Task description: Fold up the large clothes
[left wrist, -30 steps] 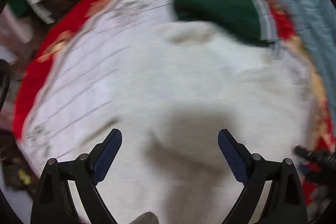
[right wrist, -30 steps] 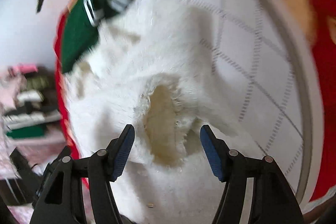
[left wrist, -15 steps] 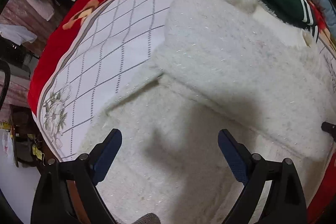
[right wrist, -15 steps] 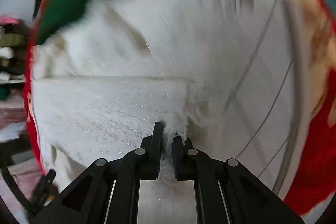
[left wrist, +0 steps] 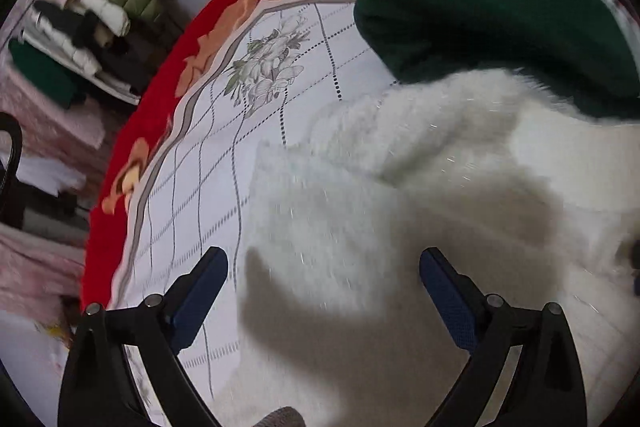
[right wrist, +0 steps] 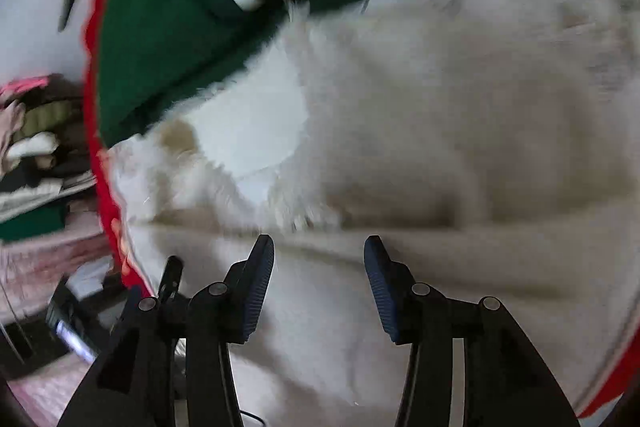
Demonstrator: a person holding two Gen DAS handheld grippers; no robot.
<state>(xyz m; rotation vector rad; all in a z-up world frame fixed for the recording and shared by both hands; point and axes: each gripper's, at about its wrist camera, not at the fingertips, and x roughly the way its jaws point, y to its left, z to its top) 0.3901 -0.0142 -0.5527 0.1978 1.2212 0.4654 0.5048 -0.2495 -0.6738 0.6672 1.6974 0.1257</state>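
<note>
I see both grippers empty over the fleece [left wrist: 360, 227]; left gripper [left wrist: 324, 291] has jaws spread wide, nothing between the pads, fleece directly under and ahead of it; right gripper [right wrist: 319, 287] has jaws parted to a moderate gap, also holding nothing.

Fleece is white, fluffy, lying on the bedspread [left wrist: 208, 155]; in the left view its near free edge runs roughly 6 to 12 just right of the left finger [left wrist: 200, 291], with a raised folded lump at about 1 o'clock; bare bedspread lies at 9 to 11.

Right view is motion-blurred; a fold seam crosses the fleece roughly 9 to 3, just ahead of the fingertips at 12; a smooth lining patch [right wrist: 256, 131] sits at 11.

Green sweater [left wrist: 488, 7] lies past the fleece at 1 in the left view, 11 in the right, and touches or overlaps its far edge; not part of this fold.

My read: the next grab turns on that edge; left gripper is nearer the side edge, right gripper nearer the cross seam. Risk: thick pile hides the true hem, so a pinch may catch one layer only.
</note>
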